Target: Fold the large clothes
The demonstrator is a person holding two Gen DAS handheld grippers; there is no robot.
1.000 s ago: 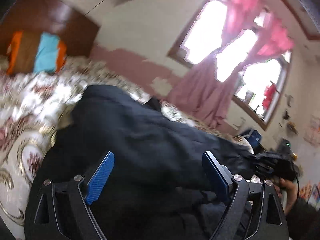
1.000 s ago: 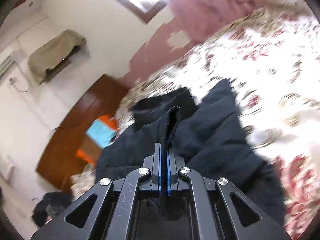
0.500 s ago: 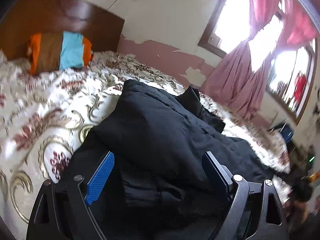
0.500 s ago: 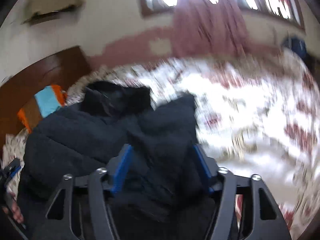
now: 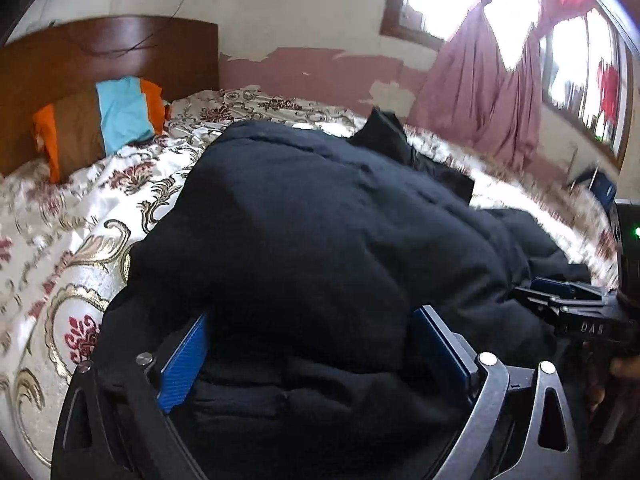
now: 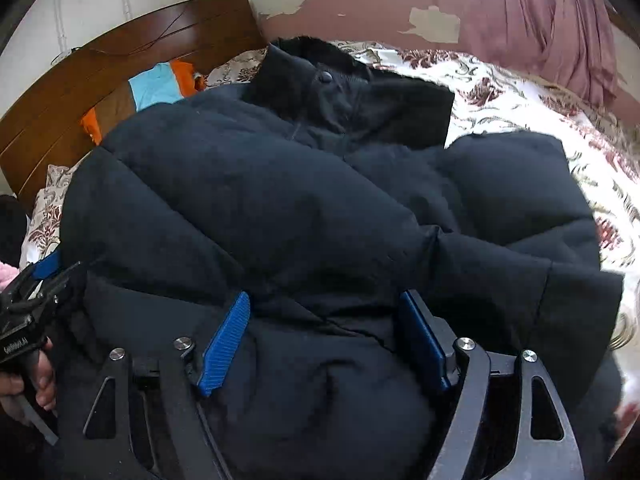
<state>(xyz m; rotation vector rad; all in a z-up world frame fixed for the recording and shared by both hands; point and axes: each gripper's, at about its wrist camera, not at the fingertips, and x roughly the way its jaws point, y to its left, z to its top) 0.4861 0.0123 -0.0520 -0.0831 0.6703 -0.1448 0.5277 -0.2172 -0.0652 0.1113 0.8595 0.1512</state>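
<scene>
A large black puffy jacket (image 5: 320, 220) lies spread on the floral bed cover (image 5: 80, 220), its collar (image 6: 320, 64) toward the headboard. My left gripper (image 5: 312, 340) hovers low over the jacket's near edge. Its jaws are opening, and padded fabric bulges up between the blue pads (image 5: 188, 356). My right gripper (image 6: 324, 320) is over the jacket (image 6: 280, 200) too. Its jaws are also opening, with fabric lying loose between the pads (image 6: 228, 332). Each gripper shows in the other's view: the right gripper (image 5: 560, 304) at the right edge, the left gripper (image 6: 32, 292) at the left edge.
A wooden headboard (image 5: 100, 52) stands at the back, with an orange, brown and blue pillow (image 5: 100, 120) against it. Pink curtains (image 5: 480, 100) hang by a bright window on the right. A person's hand (image 6: 40, 380) holds the left gripper's handle.
My right gripper, shut on a fold of the jacket, let it go and opened. Both grippers sank closer to the jacket and rolled level. The left jaws widened a little.
</scene>
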